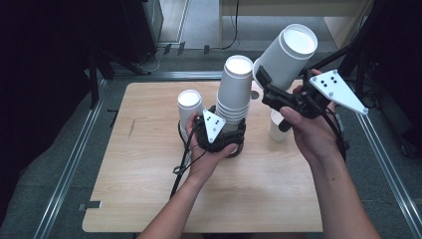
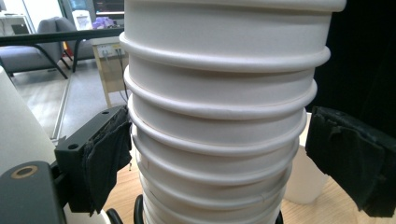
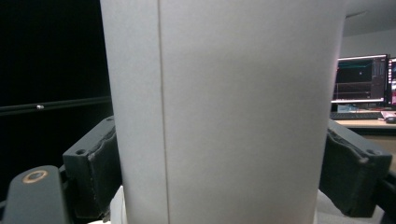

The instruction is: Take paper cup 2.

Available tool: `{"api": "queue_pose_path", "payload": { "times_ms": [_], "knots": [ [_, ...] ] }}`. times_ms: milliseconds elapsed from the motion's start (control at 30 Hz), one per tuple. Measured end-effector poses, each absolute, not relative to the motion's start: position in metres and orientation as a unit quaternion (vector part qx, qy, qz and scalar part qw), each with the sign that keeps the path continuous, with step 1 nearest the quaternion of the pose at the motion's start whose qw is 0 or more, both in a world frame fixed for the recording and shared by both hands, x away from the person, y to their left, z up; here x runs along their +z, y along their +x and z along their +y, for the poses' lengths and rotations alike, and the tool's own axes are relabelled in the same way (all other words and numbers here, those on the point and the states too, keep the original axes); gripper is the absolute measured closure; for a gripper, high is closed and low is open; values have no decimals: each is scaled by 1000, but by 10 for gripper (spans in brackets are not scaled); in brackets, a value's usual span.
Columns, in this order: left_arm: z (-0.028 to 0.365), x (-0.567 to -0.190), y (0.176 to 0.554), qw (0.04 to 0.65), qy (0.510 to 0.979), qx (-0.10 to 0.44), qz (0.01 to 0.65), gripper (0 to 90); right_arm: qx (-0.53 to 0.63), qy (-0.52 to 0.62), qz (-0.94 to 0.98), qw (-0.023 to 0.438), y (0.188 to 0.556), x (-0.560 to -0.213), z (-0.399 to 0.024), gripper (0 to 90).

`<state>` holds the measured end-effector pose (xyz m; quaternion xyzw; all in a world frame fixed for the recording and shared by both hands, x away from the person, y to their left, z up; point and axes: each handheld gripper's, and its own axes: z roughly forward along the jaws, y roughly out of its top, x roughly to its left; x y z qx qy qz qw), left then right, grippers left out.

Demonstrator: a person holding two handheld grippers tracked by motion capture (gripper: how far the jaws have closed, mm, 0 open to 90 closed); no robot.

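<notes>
Filling the right gripper view from top to bottom, a single white paper cup (image 3: 224, 112) sits between the two black padded fingers (image 3: 100, 172) of the right claw (image 3: 224, 182), both pads pressed against its wall, so that claw is clamped on the cup. From the high view the same cup (image 1: 291, 52) is lifted off the surface and tilted, its open mouth turned up and toward the far right, with the right claw (image 1: 271, 92) gripping its lower part and the person's right hand (image 1: 311, 127) behind it. Just left of it a stack of nested white cups (image 1: 234, 89) stands upright near the middle of the wooden surface (image 1: 149, 199), with the left hand (image 1: 209, 152) at its base. In the left gripper view the stack (image 2: 219, 116) rises between the left claw (image 2: 224, 163)'s pads: the left pad (image 2: 105, 158) lies against the rims, while the right pad (image 2: 355, 158) stands a little way off the stack, so the left claw is apart around the stack rather than squeezing it. Another white cup (image 1: 190, 104) stands upright just left of the stack, and one more cup (image 1: 278, 127) stands on the surface under the right hand.
</notes>
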<state>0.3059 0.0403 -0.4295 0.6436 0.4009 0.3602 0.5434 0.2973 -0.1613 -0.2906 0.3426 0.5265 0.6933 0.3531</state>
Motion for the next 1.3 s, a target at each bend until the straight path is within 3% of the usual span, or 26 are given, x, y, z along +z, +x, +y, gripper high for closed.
{"api": "queue_pose_path", "payload": {
  "times_ms": [533,667,1300],
  "knots": [
    [45,-431,287,550,652,349,388,69,681,357,527,362,283,-323,-180,126],
    [48,-433,283,547,661,333,391,17,677,361,528,364,280,-333,-184,126],
    [71,-455,253,535,685,297,396,0,645,373,552,375,260,-394,-186,125]
  ]
}}
